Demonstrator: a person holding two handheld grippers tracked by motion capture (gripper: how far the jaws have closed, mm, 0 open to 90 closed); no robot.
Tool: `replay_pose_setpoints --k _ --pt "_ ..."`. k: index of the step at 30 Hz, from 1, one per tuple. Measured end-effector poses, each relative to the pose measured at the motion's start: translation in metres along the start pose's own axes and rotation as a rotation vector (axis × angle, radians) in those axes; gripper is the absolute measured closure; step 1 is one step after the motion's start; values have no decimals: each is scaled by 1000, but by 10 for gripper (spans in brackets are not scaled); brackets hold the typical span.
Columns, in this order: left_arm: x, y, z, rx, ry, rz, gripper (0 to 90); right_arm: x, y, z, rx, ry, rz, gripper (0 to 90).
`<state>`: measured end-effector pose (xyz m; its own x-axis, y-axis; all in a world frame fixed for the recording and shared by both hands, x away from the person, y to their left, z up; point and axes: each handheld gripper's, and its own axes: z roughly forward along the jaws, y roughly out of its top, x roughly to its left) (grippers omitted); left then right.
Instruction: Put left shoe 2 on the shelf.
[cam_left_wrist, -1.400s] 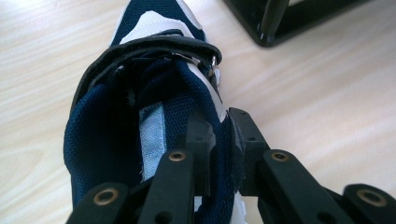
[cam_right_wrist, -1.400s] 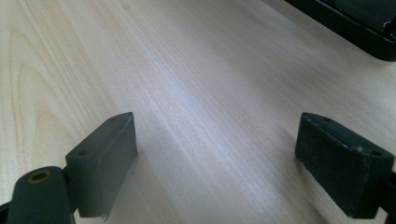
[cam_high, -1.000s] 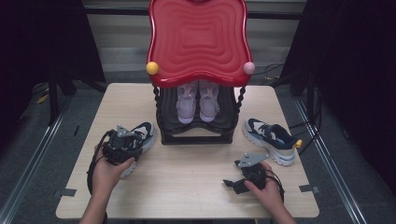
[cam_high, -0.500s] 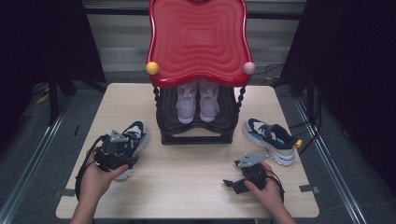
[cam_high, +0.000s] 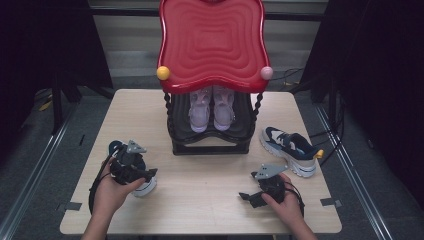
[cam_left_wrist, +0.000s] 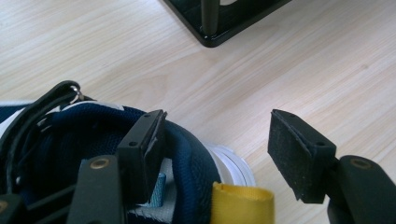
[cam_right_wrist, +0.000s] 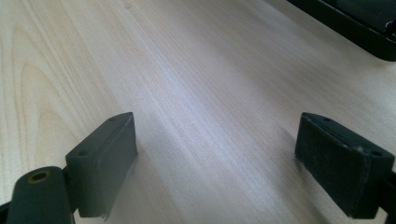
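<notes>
In the high view we see the left gripper (cam_high: 131, 169) at the lower left of the frame, sitting over a dark blue sneaker (cam_high: 141, 186) on the wooden table (cam_high: 200, 200). The right gripper (cam_high: 260, 192) rests at the lower right, apart from the second sneaker (cam_high: 290, 149), which lies at the right of the black shoe rack (cam_high: 210, 142). A pair of pale shoes (cam_high: 211, 107) stands on the rack under a red top (cam_high: 212, 42).

In the left gripper view we find the left gripper (cam_left_wrist: 215, 149) at a middling spread, its jaws having just been opening. One pad (cam_left_wrist: 142, 154) sits inside the dark blue sneaker (cam_left_wrist: 187, 158) at the lower left of the frame, against the heel collar; the other pad (cam_left_wrist: 299, 154) stands clear of the shoe over bare table (cam_left_wrist: 280, 70). A yellow pull tab (cam_left_wrist: 242, 205) shows at the bottom centre. We cannot see the pads pressing on the collar.

In the right gripper view the right gripper (cam_right_wrist: 219, 154) stands wide, its two pads at the lower corners, bare table (cam_right_wrist: 196, 84) between them, and a corner of the rack (cam_right_wrist: 355, 23) at the upper right.
</notes>
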<state>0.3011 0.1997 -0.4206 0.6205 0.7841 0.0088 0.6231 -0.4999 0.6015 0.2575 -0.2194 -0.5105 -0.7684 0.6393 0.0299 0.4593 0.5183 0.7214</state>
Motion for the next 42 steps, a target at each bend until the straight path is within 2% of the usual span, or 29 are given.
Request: replay_pose_setpoints --k 2,5,10,14,18,20,22,29,33,36,42 --pt "-1 2 1 1 -5 -16 372 0 0 0 0 0 0 124" --pt "-3 4 2 -10 -21 -22 377 0 0 0 0 0 0 123" --pt "-6 10 6 -32 -24 -26 386 0 0 0 0 0 0 123" --pt "-8 14 7 -21 -26 -8 385 0 0 0 0 0 0 124" --pt "-6 13 5 -3 -49 -10 374 0 0 0 0 0 0 124" --pt "-5 13 3 16 -43 12 356 0 0 0 0 1 0 124" --pt "-3 13 0 35 -54 15 341 0 0 0 0 0 -1 124" --pt "3 19 -4 164 -105 54 321 0 0 0 0 0 0 123" --pt "5 22 -4 207 -113 64 337 0 0 0 0 0 -1 124" --pt "6 25 -3 268 -121 73 341 0 0 0 0 0 0 123" --pt "7 29 -1 308 -141 70 363 0 0 0 0 0 0 124"
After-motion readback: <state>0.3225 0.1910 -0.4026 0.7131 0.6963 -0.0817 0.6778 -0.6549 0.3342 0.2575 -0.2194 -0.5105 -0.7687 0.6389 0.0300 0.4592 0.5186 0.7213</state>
